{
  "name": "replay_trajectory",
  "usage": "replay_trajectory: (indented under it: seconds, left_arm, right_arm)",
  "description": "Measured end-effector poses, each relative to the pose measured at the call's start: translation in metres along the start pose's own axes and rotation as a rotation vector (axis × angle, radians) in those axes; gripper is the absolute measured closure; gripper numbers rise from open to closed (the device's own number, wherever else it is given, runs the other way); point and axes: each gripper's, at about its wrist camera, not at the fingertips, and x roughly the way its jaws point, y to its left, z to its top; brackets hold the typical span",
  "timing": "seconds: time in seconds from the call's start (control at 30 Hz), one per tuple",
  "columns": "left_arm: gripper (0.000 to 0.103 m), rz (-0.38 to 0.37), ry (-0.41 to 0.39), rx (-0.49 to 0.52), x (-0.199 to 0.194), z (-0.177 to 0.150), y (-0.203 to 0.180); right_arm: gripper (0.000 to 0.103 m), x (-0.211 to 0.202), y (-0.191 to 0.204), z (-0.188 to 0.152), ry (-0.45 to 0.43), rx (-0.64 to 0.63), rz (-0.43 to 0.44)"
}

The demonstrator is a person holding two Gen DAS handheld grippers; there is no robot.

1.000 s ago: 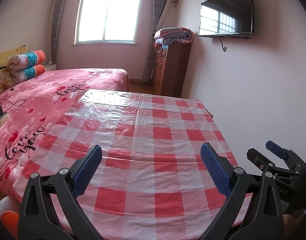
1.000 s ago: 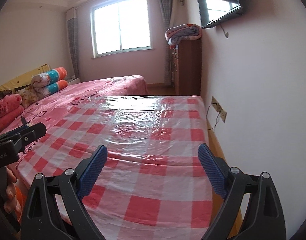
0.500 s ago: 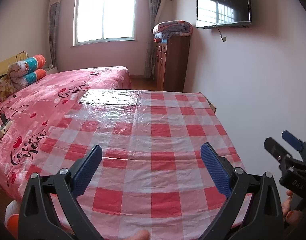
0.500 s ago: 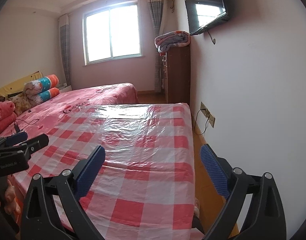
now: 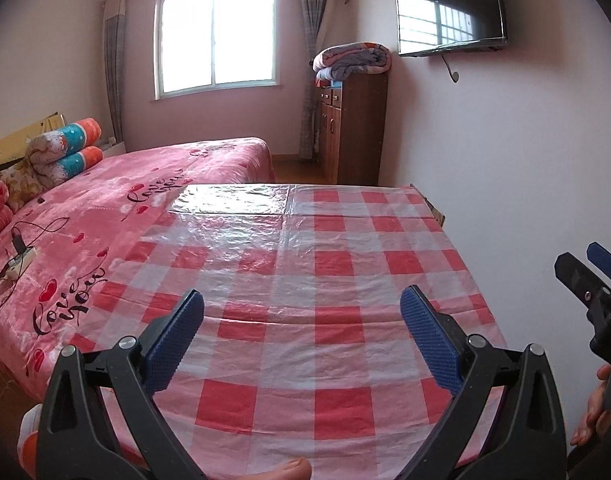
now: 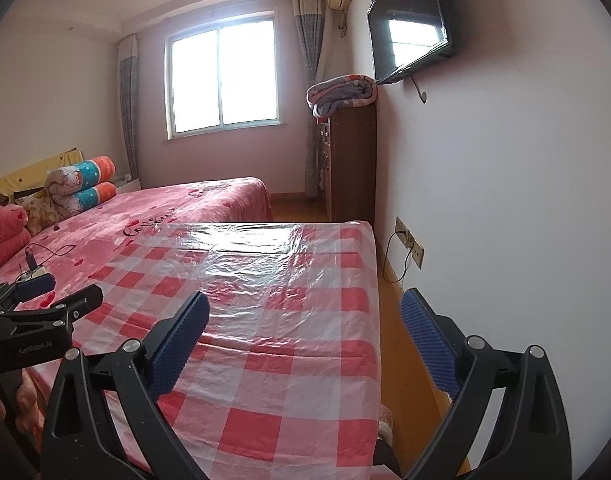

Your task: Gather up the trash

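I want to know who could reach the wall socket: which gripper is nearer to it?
Right. The right gripper hangs over the table's wall-side edge, the wall socket just ahead; the left gripper is toward the bed.

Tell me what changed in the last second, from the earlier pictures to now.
Both views tilted up a little: the TV and window sit fuller in frame. The right tongs swung toward the wall, so the floor strip and the wall socket now show; their jaws have just been opening slightly, with nothing between them. The left tongs stay open and empty. The checked cloth lies unchanged.
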Motion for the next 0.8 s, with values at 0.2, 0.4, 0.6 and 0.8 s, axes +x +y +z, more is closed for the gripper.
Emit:
replay_trajectory:
  seconds: [0.2, 0.4, 0.6, 0.8]
  left_arm:
    - [0.004, 0.006, 0.008, -0.010, 0.009, -0.002, 0.005]
    - [0.004, 0.022, 0.030, -0.025, 0.022, -0.005, 0.012]
    - [0.004, 0.039, 0.059, -0.033, 0.042, -0.009, 0.020]
    - [0.004, 0.052, 0.077, -0.044, 0.061, -0.009, 0.025]
  right_arm:
    - [0.008, 0.012, 0.005, -0.005, 0.027, -0.015, 0.007]
    - [0.008, 0.029, 0.012, -0.011, 0.065, -0.020, 0.024]
    - [0.008, 0.048, 0.022, -0.016, 0.093, -0.043, 0.044]
    - [0.008, 0.068, 0.025, -0.019, 0.115, -0.047, 0.058]
